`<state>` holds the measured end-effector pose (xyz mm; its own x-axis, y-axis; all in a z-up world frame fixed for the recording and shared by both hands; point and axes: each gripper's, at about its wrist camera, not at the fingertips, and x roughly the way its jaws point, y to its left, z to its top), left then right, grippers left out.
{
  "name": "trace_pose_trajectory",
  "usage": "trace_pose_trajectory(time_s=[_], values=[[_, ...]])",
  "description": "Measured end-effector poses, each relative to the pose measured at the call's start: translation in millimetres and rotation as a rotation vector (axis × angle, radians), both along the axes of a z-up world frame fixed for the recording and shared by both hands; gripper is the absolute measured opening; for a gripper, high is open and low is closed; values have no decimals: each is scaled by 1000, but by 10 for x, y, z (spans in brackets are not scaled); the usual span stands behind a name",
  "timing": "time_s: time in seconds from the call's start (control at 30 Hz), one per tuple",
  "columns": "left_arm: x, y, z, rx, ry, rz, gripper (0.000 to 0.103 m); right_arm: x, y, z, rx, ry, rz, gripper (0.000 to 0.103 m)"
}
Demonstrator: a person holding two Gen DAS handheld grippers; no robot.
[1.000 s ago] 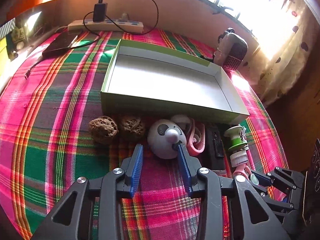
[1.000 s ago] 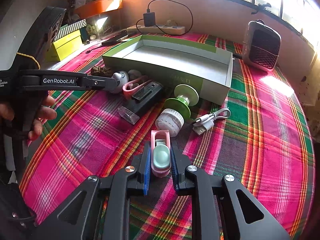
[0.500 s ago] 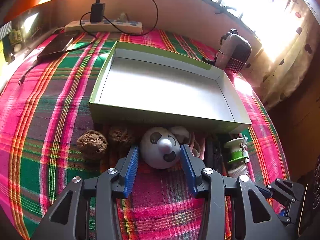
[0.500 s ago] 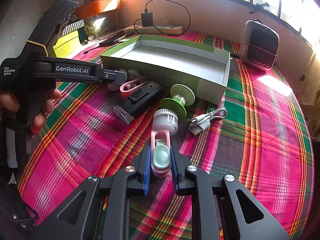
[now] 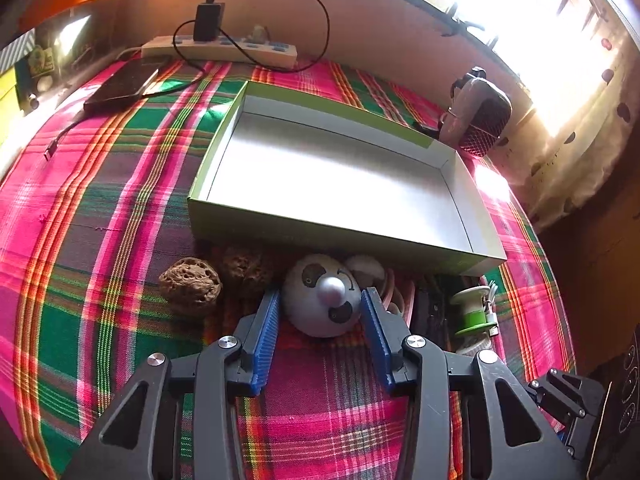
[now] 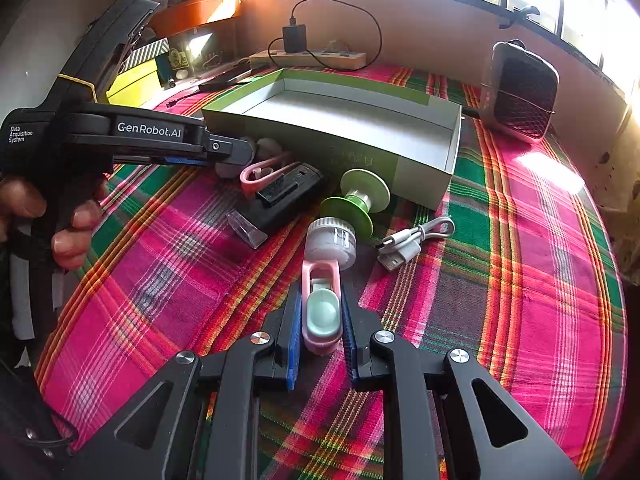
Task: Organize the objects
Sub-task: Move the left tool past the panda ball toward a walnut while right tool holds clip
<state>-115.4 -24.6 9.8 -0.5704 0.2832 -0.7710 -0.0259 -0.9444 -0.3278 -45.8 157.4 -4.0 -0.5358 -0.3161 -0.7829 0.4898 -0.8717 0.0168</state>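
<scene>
Since a moment ago, our left gripper (image 5: 320,312) has slid closer to the green box (image 5: 340,236), so its blue pads now sit on both sides of the round panda toy (image 5: 322,300). Its jaws are closing a little right now. The toy is between them, but we are not sure the pads are pressing on it yet. Our right gripper (image 6: 322,312) is staying where it was, pinching the pink and mint clip (image 6: 322,304) tight between its pads.

We are using the green box as our marker. The box is lying open on the checked cloth (image 5: 100,220), and its white inside is showing. The panda toy is lying just in front of the box's near wall. Two brown wrinkly nuts (image 5: 190,286) are sitting beside the toy, also in front of that wall. A pink loop (image 6: 260,170) and a black gadget (image 6: 284,196) are lying along the same wall, near the toy. A green spool (image 6: 354,204) is resting near the box's corner. A round white cap (image 6: 330,242) is lying a bit farther out from the box, touching the tip of the clip. A white cable (image 6: 412,240) is curled up beside the cap. Behind the box, a power strip (image 5: 220,46) is lying by the wall. A hand (image 6: 60,224) is holding the left gripper's handle.
</scene>
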Motion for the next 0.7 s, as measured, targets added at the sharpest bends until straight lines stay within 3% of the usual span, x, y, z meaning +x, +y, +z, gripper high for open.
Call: trace_pose_trajectory(time_s=[0.07,0.17,0.43,0.7], values=[[17,-16,19,5,8,-1,35,4,-5,0,0,0,0,19],[43,-28,60,-13,33,2,16,6,-9,0,0,0,-1,19],[51,-62,49,3,16,-1,16,12,-19,-1,3,2,-2,19],[211,-219,30,-158,31,4,24,12,-32,1,-1,-1,-3,19]])
